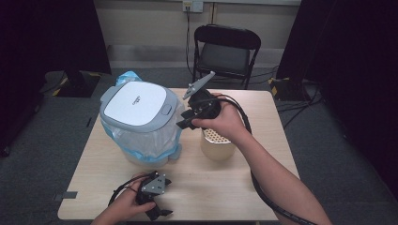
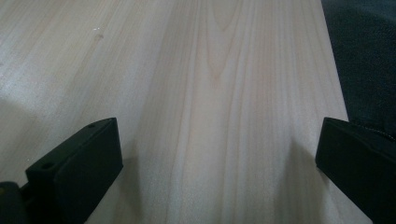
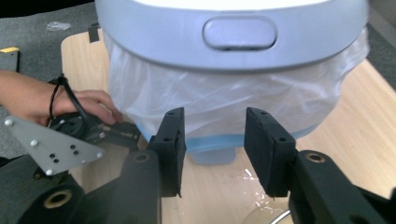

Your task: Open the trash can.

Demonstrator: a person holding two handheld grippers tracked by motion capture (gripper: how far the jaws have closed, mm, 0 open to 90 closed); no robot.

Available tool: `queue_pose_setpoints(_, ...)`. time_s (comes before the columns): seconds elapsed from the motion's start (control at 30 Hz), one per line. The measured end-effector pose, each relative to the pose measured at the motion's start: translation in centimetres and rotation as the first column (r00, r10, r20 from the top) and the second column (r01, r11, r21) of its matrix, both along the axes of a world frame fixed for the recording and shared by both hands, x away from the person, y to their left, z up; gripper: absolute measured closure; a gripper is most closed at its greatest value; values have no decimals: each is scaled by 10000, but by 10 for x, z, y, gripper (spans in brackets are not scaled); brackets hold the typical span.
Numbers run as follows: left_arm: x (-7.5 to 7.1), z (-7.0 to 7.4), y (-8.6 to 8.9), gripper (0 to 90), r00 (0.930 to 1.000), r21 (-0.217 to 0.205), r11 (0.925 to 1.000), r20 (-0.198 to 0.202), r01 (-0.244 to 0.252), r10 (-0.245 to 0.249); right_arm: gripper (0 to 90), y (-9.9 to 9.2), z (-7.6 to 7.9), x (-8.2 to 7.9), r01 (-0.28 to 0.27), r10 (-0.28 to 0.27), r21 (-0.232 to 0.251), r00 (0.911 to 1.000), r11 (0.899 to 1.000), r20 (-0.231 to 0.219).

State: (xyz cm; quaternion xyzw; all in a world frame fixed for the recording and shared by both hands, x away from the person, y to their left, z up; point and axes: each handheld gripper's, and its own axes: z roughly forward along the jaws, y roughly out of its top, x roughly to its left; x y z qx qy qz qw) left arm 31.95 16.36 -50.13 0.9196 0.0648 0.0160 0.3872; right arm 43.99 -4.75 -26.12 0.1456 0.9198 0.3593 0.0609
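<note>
Beyond the right gripper (image 3: 212,151), bagged bin (image 3: 233,60), jaws part-open (empty), apart from it

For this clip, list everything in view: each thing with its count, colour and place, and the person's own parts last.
Lidded bin: one, grey and white lid, lined with a clear plastic bag edged in blue; left of the table's middle.
Cylindrical cup: one, beige, honeycomb-patterned top; right of the bin, under the right hand.
Wooden table: one, light wood; centre of the high view.
Folding chair: one, black; behind the table.
Curtains: dark; both sides of the room.
Wall socket: one, pale; back wall, with a cable hanging from it.
Left gripper: one, black with grey plate; near table edge, jaws wide open over bare wood.
Right gripper: one, black; beside the bin, jaws part open, nothing between them.
Forearms and hands: two; from the bottom edge.
</note>
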Motion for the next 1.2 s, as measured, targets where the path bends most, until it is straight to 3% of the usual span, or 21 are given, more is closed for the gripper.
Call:
queue_pose_setpoints(0.23,0,0,0,0,10000,4,10000,-16,-6,6,640,4,9,5,153,-152,278,9999,9995,-25)
queue_pose_setpoints(0.7,0,0,0,0,10000,-10,10000,-12,-7,7,738,7,21,16,422,-420,338,9991,9985,-68)
queue_pose_setpoints(1.2,0,0,0,0,10000,-19,10000,8,1,-1,796,31,29,21,227,-231,346,9996,9991,129)
